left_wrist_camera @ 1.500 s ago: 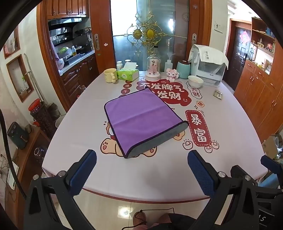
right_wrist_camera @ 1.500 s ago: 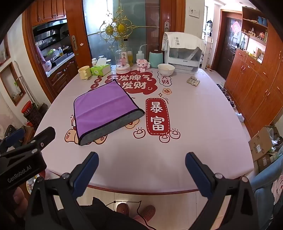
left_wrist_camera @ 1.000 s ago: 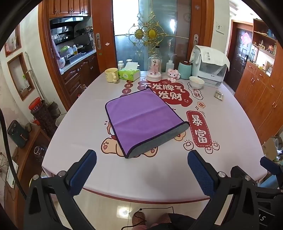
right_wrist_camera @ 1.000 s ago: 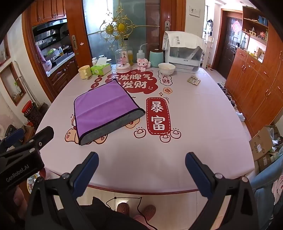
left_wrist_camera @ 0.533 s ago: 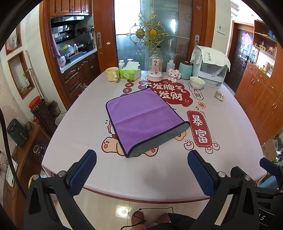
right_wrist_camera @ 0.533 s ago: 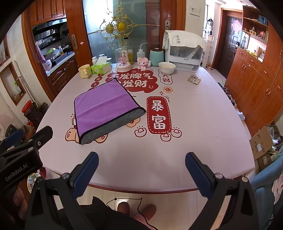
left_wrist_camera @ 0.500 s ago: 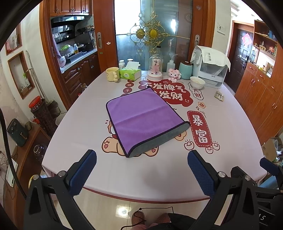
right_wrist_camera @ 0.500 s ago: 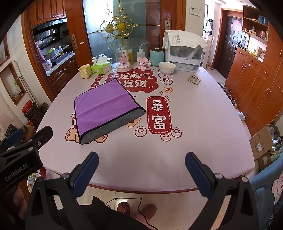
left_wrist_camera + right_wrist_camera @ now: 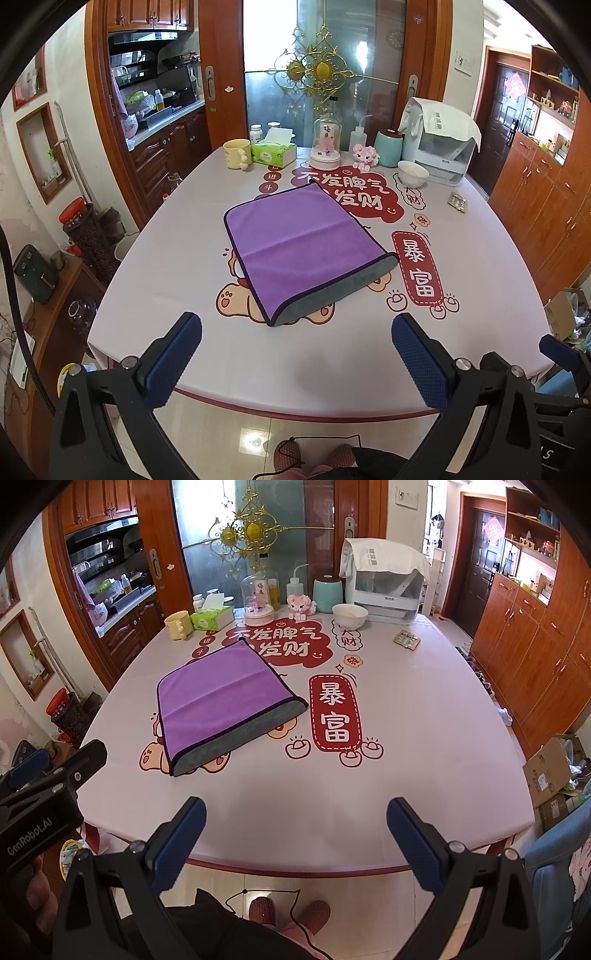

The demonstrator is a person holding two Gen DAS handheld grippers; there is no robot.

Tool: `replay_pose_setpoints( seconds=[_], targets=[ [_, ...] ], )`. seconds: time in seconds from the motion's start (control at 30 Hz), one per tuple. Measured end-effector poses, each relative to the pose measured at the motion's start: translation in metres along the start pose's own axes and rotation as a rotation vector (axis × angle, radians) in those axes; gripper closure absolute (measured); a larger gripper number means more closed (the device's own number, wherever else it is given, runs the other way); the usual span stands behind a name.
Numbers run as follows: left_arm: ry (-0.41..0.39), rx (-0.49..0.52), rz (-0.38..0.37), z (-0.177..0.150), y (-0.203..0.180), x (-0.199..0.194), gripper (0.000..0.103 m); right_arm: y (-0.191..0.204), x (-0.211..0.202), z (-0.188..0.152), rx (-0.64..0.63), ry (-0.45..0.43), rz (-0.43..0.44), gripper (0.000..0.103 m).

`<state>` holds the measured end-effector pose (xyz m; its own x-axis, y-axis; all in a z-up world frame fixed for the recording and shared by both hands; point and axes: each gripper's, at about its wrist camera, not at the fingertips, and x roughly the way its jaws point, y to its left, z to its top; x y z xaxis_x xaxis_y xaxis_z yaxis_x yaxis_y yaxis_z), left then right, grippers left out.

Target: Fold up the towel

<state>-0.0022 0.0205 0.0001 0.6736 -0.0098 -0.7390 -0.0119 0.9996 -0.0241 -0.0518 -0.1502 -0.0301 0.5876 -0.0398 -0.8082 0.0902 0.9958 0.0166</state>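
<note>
A purple towel (image 9: 299, 243) with a grey underside lies folded flat on the table (image 9: 258, 354), a grey strip showing along its near right edge. It also shows in the right wrist view (image 9: 218, 698). My left gripper (image 9: 295, 350) is open and empty, held back over the table's near edge, well short of the towel. My right gripper (image 9: 295, 834) is open and empty, also back at the near edge, to the right of the towel. The left gripper's body (image 9: 40, 797) shows at the left of the right wrist view.
At the table's far end stand a yellow mug (image 9: 236, 153), a green tissue box (image 9: 273, 153), a glass dome (image 9: 325, 142), a squeeze bottle (image 9: 357, 136), a teal jar (image 9: 388, 147), a white bowl (image 9: 412, 172) and a covered appliance (image 9: 439, 147). Wooden cabinets (image 9: 535, 646) line the right.
Both grippers stay open and back from the table. The view has drifted very slightly; the towel has not moved.
</note>
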Motion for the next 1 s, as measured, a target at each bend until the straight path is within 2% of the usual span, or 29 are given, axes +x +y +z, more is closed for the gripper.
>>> replay_pose_setpoints(
  seconds=[0.43, 0.63, 1.0],
  targets=[
    [0.052, 0.019, -0.072, -0.007, 0.027, 0.015, 0.001, 0.015, -0.002, -0.008, 0.071, 0.026, -0.011, 0.004],
    [0.092, 0.014, -0.105, -0.008, 0.043, 0.03, 0.001, 0.024, -0.003, -0.01, 0.094, 0.001, -0.01, 0.004],
    [0.128, -0.021, -0.146, -0.003, 0.05, 0.053, 0.001, 0.032, 0.01, 0.009, 0.026, -0.043, 0.02, 0.008]
  ],
)
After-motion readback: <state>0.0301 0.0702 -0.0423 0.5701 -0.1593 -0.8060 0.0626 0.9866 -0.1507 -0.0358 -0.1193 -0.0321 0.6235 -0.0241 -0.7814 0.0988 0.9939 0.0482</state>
